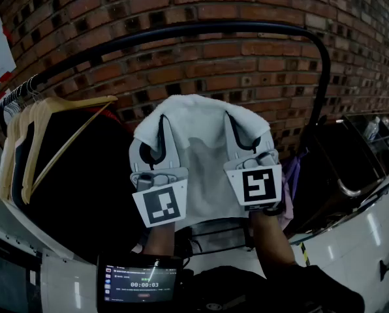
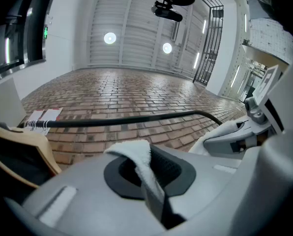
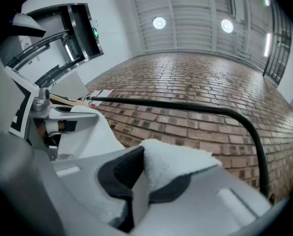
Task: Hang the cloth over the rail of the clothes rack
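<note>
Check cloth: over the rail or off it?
Off. The cloth is held spread between the left gripper and right gripper, both shut on its top edge, short of the rail; nothing drapes over the rail.

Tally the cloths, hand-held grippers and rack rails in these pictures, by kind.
white cloth: 1
hand-held grippers: 2, the left hand-held gripper and the right hand-held gripper
black rail: 1
Total: 4

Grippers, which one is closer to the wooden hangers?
The left gripper: the wooden hangers hang on its side of the rail. The right gripper holds the cloth's other corner, farther away.
</note>
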Demonstrator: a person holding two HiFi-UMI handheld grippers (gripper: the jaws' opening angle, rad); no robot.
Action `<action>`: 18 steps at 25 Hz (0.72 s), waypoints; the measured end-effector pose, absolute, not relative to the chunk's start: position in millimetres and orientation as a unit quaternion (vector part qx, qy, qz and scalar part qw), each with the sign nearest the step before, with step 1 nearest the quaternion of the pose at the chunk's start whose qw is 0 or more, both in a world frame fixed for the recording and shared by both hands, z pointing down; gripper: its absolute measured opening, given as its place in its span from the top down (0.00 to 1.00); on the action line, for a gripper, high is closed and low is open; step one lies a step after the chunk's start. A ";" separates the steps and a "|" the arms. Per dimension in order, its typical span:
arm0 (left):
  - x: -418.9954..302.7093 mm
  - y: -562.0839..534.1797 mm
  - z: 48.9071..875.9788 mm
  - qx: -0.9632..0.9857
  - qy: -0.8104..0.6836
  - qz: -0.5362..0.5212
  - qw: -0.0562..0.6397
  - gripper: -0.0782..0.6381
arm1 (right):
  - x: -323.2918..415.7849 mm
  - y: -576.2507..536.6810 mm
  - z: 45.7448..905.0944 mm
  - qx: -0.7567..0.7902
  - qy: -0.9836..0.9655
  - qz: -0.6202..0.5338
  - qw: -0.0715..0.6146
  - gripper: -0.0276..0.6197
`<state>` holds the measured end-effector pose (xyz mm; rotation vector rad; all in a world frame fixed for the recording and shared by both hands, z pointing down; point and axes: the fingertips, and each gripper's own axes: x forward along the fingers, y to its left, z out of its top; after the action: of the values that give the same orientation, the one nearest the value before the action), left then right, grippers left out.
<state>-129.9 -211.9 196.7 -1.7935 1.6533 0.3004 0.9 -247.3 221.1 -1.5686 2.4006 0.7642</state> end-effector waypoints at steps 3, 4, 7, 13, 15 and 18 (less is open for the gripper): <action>-134.0 -198.1 160.5 -0.671 0.629 0.125 0.373 0.87 | 7.8 -235.6 184.2 -0.526 0.793 0.291 0.104 0.93; -135.0 -191.3 146.7 -0.664 0.625 0.128 0.390 0.87 | 10.6 -230.5 170.5 -0.526 0.787 0.304 0.109 0.93; -135.9 -165.0 98.9 -0.632 0.610 0.137 0.458 0.87 | 18.5 -213.1 123.2 -0.527 0.764 0.354 0.117 0.93; -129.9 -136.2 -10.5 -0.551 0.572 0.107 0.598 0.87 | 25.0 -200.7 12.8 -0.528 0.706 0.461 0.096 0.93; -132.1 -143.0 -42.8 -0.533 0.581 0.074 0.611 0.87 | 22.8 -205.8 -21.8 -0.537 0.688 0.480 0.082 0.93; -133.0 -165.9 -86.6 -0.528 0.595 0.042 0.605 0.87 | -0.3 -212.3 -78.7 -0.511 0.656 0.552 0.063 0.93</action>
<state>-133.0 -165.9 -86.6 -1.2203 1.3752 0.0975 -0.3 -212.3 -78.7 -1.5448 1.9811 1.6673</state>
